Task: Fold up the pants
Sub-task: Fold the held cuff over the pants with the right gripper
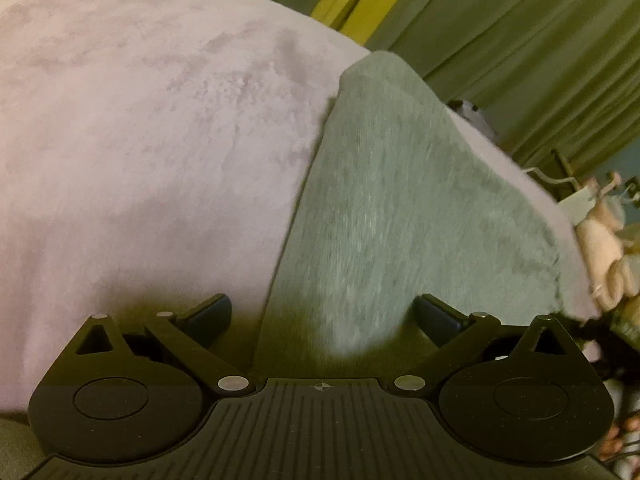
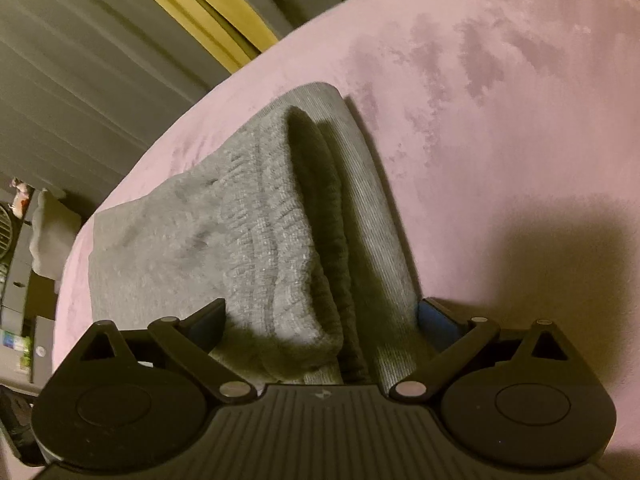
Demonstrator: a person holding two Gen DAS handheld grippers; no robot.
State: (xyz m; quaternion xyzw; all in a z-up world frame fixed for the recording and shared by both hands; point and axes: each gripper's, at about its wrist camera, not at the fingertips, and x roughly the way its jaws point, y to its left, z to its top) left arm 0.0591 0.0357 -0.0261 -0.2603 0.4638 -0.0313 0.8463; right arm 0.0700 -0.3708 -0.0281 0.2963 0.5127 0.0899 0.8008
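pants (image 2: 256,232): grey knit, lying folded on the pink bed (image 2: 500,100), near its edge; in the right view a ribbed band is showing at the near end, with layers stacked and a dark crease running between them.
left claw (image 1: 322,314): jaws standing wide apart, gripping nothing; hovering over the long edge of the pants (image 1: 400,208), one finger over the bed (image 1: 140,120), the other over cloth.
right claw (image 2: 322,316): jaws standing wide apart, straddling the banded end of the pants; cloth is lying between the fingers, but they are not closing on it.
step: judging by the stacked layers, a fold is already lying in place; both claws seem to be lining up for the next grasp.
next move: probably calling for both claws pinching all layers at this near end together, then carrying them over toward the far end; catching only the top layer would be undoing the stack.
containers: none showing.
background: curtain (image 1: 520,20) hanging behind the bed; soft toy (image 1: 604,248) sitting off its edge.
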